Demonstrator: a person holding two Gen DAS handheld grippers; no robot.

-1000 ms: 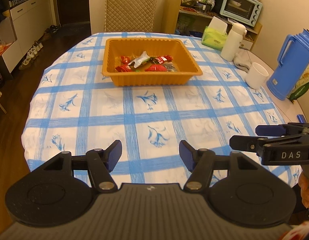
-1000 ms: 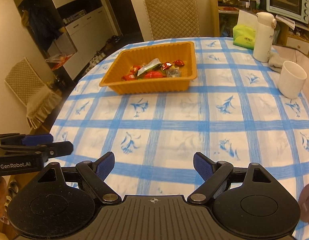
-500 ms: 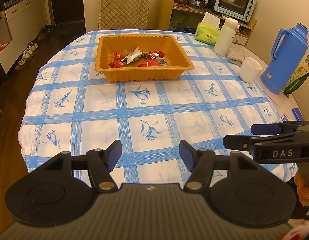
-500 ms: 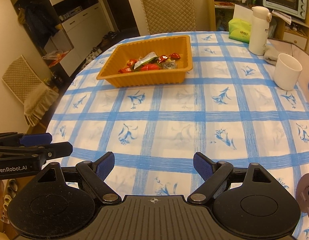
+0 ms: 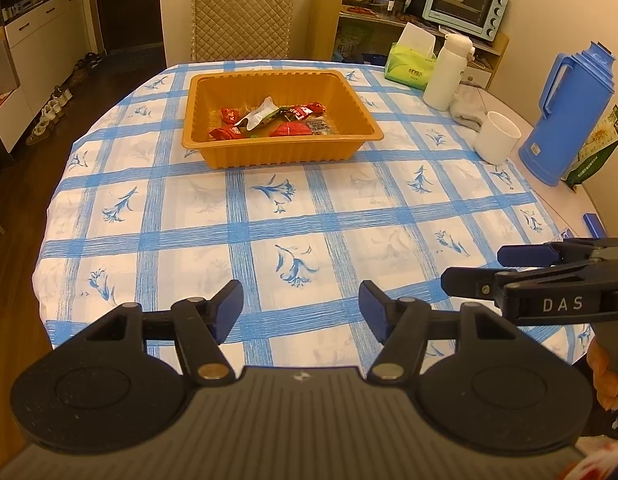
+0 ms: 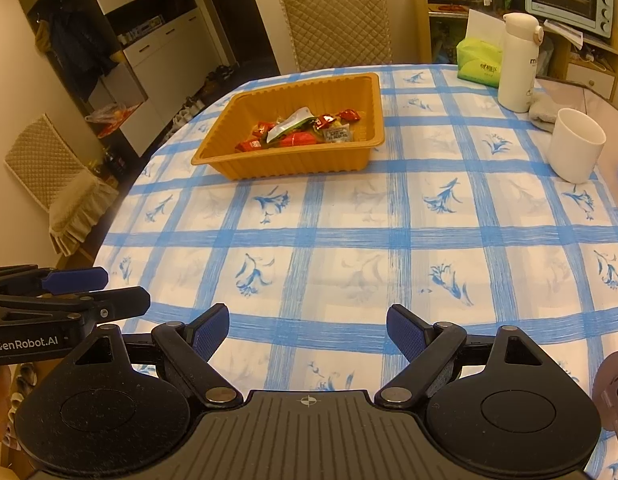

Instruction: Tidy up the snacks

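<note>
Left gripper: fingers parted, nothing between them; poised over the near edge of the bench, pointing downward toward the cloth.

Right gripper: fingers set wide, empty; level with its partner, which shows side-on at the left edge of the right wrist view.

Bench cover: blue-checked tablecloth with flower motifs, bare in the stretch between the grippers and the tray.

Snack tray: orange plastic, rectangular, ribbed walls; stands toward the far side of the bench, well apart from both grippers. Long axis runs across the bench, left to right; one long wall faces the grippers.

Snacks: small wrapped packets, mostly red, one silver-white pouch lying diagonally on top; heaped loosely mid-floor of the tray, no common direction. No snack visible outside the tray.

Bystanders, right side: white mug, white flask, blue thermos jug, green tissue pack.

Handling note (judgement): collection appears complete or nearly so. Any further reach should come in over the near long wall, descend onto a single wrapper end, and avoid nudging the light tray or sweeping the mug.
</note>
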